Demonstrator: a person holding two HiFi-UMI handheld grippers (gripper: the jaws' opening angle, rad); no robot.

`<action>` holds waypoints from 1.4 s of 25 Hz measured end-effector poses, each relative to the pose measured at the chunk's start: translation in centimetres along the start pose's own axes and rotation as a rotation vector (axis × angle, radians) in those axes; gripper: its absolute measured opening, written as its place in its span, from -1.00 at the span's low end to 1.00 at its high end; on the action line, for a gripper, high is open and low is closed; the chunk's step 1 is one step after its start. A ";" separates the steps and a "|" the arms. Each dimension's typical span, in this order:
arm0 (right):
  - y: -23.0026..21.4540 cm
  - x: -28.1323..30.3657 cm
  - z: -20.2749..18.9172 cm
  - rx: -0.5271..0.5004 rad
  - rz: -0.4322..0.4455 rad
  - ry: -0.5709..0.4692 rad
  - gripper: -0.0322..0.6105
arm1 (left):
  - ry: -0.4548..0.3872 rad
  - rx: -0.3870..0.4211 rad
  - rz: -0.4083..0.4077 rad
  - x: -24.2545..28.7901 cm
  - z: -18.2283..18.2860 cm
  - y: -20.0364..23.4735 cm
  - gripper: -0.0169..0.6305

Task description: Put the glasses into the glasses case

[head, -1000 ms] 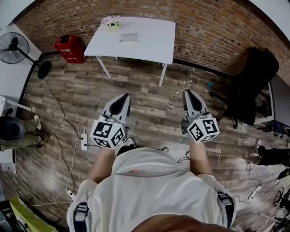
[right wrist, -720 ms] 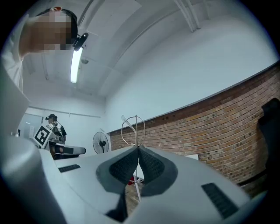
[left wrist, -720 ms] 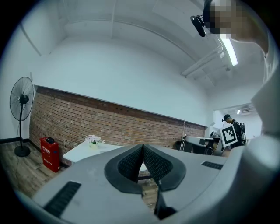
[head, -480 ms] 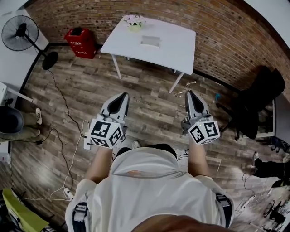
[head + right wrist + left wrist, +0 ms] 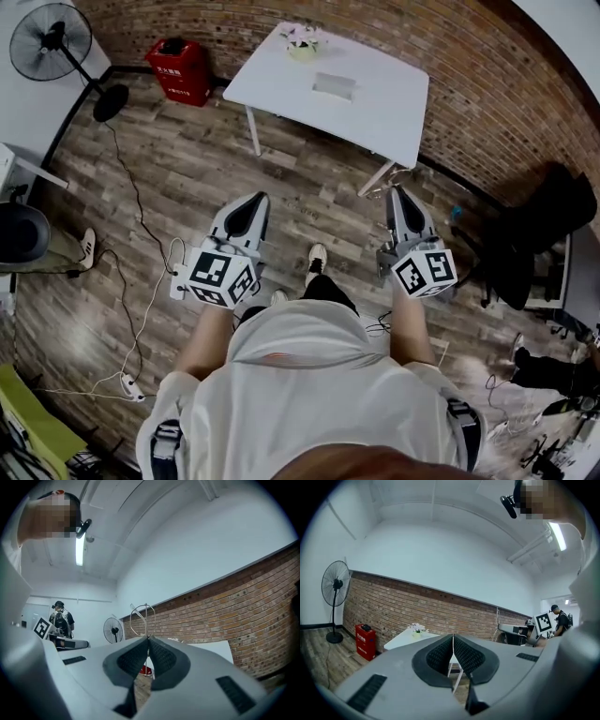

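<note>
No legible text, brand or no. was found in any view. White print is noted on the red crate (image 5: 186,68), too small to be read. B/w square codes only are borne by the marker cubes (image 5: 221,277); no chars. made out.

The glasses (image 5: 146,618), thin and wire-rimmed, are held upright at frame centre, clamped in the right gripper (image 5: 148,637). The flat grey glasses case (image 5: 335,86) is laid on the white table (image 5: 394,103), upper centre.
</note>
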State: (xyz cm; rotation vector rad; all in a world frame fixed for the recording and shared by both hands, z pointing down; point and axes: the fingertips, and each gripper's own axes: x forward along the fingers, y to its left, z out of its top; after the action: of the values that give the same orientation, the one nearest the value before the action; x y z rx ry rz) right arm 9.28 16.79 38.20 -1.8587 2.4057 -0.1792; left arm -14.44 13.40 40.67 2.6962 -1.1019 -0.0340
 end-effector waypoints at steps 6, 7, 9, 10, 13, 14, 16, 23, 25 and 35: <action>-3.2 5.4 0.5 0.014 0.037 -0.016 -0.72 | 0.002 -0.006 0.040 4.7 1.4 2.7 -0.89; -4.2 6.1 0.8 0.017 0.036 -0.020 -0.72 | 0.002 0.001 0.035 6.0 1.8 2.7 -0.89; -6.6 7.4 1.3 0.025 0.031 -0.025 -0.72 | 0.001 0.016 0.025 9.0 2.7 2.4 -0.89; -8.0 8.0 1.5 0.029 0.027 -0.028 -0.72 | 0.001 0.024 0.020 10.5 3.1 2.3 -0.89; -12.0 9.8 2.0 0.048 0.014 -0.030 -0.72 | 0.007 0.043 0.012 14.8 4.0 1.9 -0.89; -13.1 10.4 2.1 0.053 0.012 -0.028 -0.72 | 0.010 0.048 0.011 16.1 4.3 1.8 -0.89; -15.1 11.7 2.1 0.061 0.014 -0.022 -0.72 | 0.014 0.055 0.012 18.3 4.6 1.8 -0.89; -21.3 15.9 2.2 0.068 0.027 -0.007 -0.72 | 0.023 0.057 0.034 25.2 5.2 2.4 -0.89; -22.9 16.7 2.0 0.076 0.023 -0.002 -0.72 | 0.031 0.057 0.036 26.7 5.2 2.6 -0.89; -26.0 21.6 1.3 0.081 0.001 0.027 -0.72 | 0.054 0.049 0.000 32.8 5.3 5.9 -0.89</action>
State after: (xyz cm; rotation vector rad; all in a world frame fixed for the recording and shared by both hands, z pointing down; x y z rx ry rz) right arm 28.91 -10.69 40.81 -1.8316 2.3793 -0.2983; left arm 4.46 -14.57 38.90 2.7226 -1.1013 0.0667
